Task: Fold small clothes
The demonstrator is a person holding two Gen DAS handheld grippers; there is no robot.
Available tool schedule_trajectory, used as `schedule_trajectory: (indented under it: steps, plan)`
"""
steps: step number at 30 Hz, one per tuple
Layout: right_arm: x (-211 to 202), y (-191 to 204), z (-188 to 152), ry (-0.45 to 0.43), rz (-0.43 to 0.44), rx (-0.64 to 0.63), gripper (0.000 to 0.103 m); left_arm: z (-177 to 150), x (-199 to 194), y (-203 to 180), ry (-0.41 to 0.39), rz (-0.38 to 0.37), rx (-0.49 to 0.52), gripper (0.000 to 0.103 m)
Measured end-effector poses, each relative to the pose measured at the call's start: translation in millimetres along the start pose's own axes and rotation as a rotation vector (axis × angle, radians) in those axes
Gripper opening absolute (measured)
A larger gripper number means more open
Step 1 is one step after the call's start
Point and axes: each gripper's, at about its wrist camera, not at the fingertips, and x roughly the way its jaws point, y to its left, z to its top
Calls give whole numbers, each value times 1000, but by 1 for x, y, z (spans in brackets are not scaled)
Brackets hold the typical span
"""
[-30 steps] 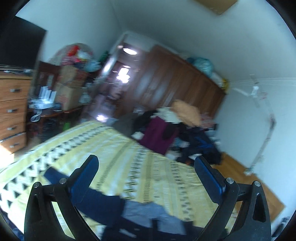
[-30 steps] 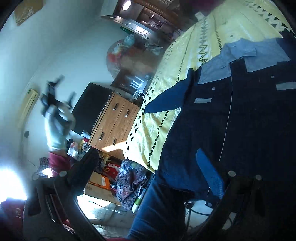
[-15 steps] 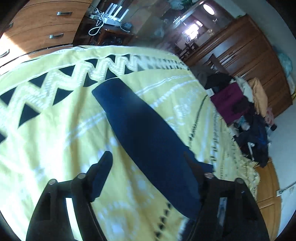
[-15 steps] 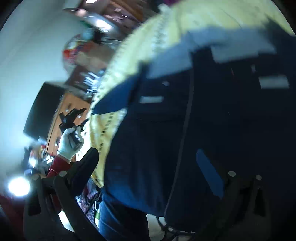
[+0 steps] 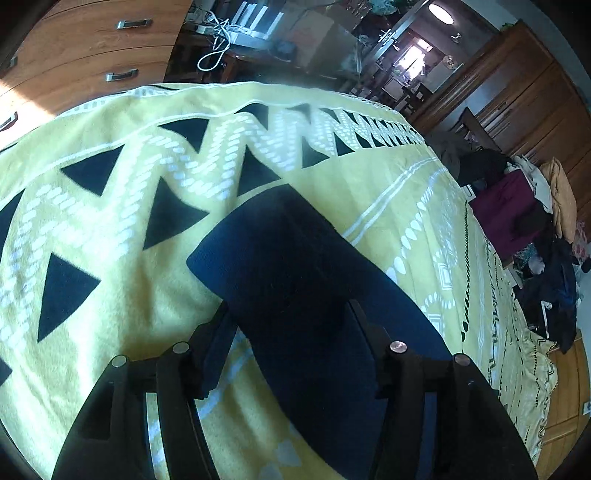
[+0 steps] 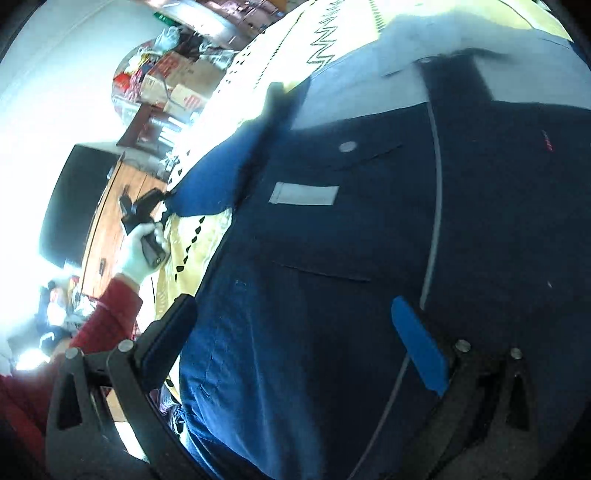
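The navy jacket (image 6: 369,258) lies flat on the yellow blanket (image 5: 110,229). Its sleeve (image 5: 295,280) runs lengthwise between the spread fingers of the left gripper (image 5: 288,328), cuff pointing away. The right gripper (image 6: 295,325), also spread, hovers over the jacket's front, farther from the sleeve.

Navy jacket (image 6: 332,240) is laid flat, front up, on yellow blanket (image 5: 110,258); grey collar, snap buttons, one sleeve (image 5: 295,273) stretched straight out.

Wooden dresser (image 5: 92,48), dark wardrobe (image 5: 528,92), lit ceiling lamp (image 5: 439,8), white wall (image 6: 66,74)
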Motion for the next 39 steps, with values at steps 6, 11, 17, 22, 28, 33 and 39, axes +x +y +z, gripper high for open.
schedule_trajectory:
  steps: [6,11,17,22,28,33,39]
  plan:
    - [-34,-11,12,-89,-8,-18,71,-7,-53,-97,-80,-310,183,20]
    - [-95,-50,21,-240,-28,72,71,-86,-136,-259,-35,-733,433,20]
    - [-159,-140,9,-396,-68,264,88,-231,-127,-391,300,-944,644,55]
    - [-163,-195,8,-372,-52,368,88,-250,-102,-364,356,-856,634,55]
    - [-132,-193,56,-280,-29,254,88,-192,-76,-276,204,-600,509,55]
    - [-84,-183,86,-182,-61,180,88,-166,-55,-217,143,-471,428,55]
    - [-57,-172,97,-123,-26,192,12,-155,-27,-200,156,-415,412,55]
